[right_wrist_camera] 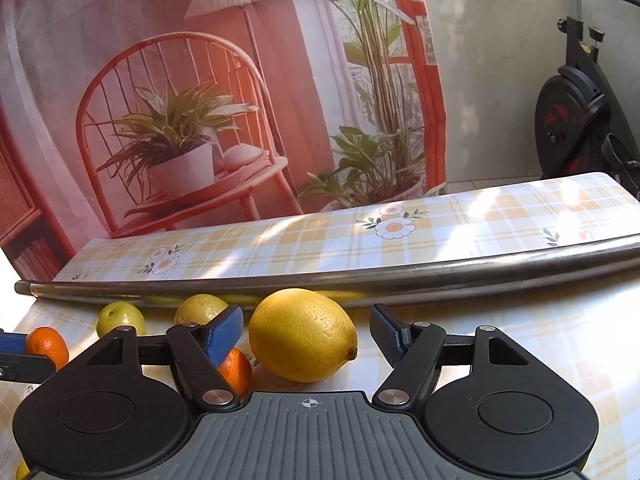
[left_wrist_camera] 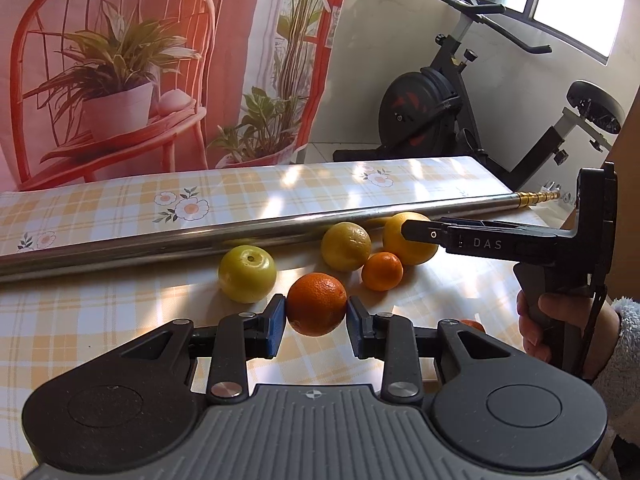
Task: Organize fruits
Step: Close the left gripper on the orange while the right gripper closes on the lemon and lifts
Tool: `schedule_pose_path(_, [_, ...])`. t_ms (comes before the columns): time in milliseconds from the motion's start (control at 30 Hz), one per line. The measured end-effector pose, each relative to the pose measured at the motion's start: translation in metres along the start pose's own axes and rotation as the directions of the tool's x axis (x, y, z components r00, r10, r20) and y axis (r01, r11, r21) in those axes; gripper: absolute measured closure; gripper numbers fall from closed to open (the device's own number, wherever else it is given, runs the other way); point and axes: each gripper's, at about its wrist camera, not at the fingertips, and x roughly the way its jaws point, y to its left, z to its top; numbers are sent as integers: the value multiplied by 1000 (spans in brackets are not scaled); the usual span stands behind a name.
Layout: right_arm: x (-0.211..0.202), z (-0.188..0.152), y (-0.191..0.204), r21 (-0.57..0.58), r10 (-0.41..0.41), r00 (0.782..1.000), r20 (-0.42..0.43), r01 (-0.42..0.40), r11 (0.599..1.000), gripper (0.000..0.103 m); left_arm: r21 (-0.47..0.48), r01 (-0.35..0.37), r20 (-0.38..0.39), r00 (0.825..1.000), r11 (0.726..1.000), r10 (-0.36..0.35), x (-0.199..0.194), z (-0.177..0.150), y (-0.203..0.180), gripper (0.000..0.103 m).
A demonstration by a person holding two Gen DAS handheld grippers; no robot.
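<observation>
My left gripper (left_wrist_camera: 317,322) is shut on a round orange (left_wrist_camera: 317,302), its blue pads pressed against both sides, low over the checked tablecloth (left_wrist_camera: 100,320). Behind it lie a yellow-green round fruit (left_wrist_camera: 247,274), a yellowish citrus (left_wrist_camera: 346,246), a small mandarin (left_wrist_camera: 382,271) and a big lemon (left_wrist_camera: 412,250). My right gripper (left_wrist_camera: 412,232), held by a hand (left_wrist_camera: 560,320), reaches over that lemon. In the right wrist view the right gripper (right_wrist_camera: 306,334) is open with the lemon (right_wrist_camera: 302,340) between its fingers, a gap on each side. The mandarin (right_wrist_camera: 238,372) sits beside its left finger.
A long steel pole (left_wrist_camera: 180,238) lies across the table just behind the fruit, with a raised checked ledge (left_wrist_camera: 280,188) beyond it. A printed backdrop cloth (left_wrist_camera: 160,60) hangs at the back. An exercise bike (left_wrist_camera: 440,108) stands to the right. Another small orange fruit (left_wrist_camera: 472,325) peeks from behind my left gripper.
</observation>
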Motion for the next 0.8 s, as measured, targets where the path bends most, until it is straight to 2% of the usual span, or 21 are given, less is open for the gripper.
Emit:
schedule_pose_path(233, [17,-2,-5,66,32,999,-39,-29,997,38,-2,19,5,1000,1000,-19,-2,-4,0,69])
schedule_pose_path(267, [18,-3,-7,82,38,998,-42,-35,996,39,-7,19,4,1000,1000,-19,-2,-5,1,69])
schedule_pose_path(300, [20,-4,-8,102,50,998,-47,-45,994,44,-13,19,-2,1000,1000,-19,-1,-7,1,69])
schedule_pose_path(400, [18,-8,-8,117,52,998,-39,-47,992,45,-10,14,-10,1000,1000,-14,-3,-11,-1,69])
schedule_pose_path(567, [7,-11,2,26,9,999,-52,-8,1000,45,1,5,-14,1000,1000,-5,-9,-15,-4,69])
schedule_pose_path(800, [-29,-20,3,83,28,999,-40,-25,996,45,-43,7,5,1000,999,-7,-24,-23,-6,69])
